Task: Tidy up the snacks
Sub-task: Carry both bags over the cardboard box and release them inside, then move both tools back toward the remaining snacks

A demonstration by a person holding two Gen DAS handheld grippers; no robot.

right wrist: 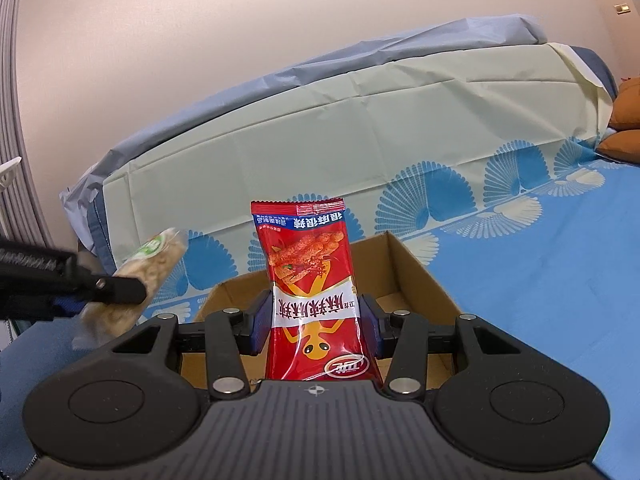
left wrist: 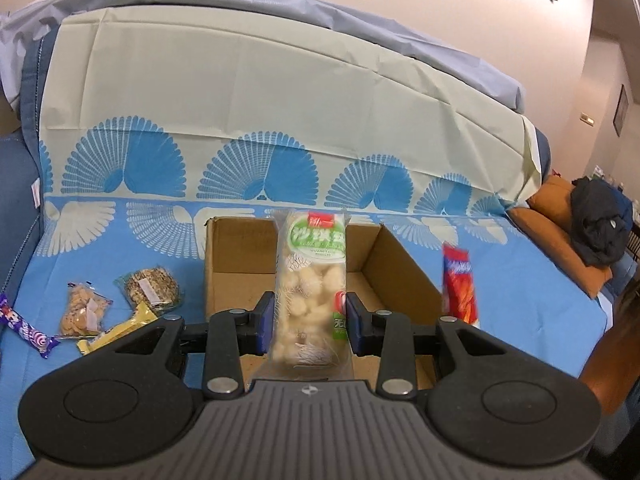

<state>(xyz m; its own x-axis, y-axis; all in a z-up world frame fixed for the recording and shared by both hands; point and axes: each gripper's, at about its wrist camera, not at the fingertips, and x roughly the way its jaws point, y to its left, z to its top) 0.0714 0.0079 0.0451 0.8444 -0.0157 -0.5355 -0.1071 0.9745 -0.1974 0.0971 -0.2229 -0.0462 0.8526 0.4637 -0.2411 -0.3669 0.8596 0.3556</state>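
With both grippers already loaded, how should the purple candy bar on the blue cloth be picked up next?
Take the purple candy bar across its narrow middle, coming from above. It lies flat and slanted on the blue cloth, apart from the cookie bag, so the long sides are free; the crimped ends would only bend.

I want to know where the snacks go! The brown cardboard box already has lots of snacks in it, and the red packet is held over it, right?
Not quite. The brown cardboard box looks empty: the left wrist view shows bare cardboard inside. The red snack packet is indeed held over it, in the right gripper, as the right wrist view shows.
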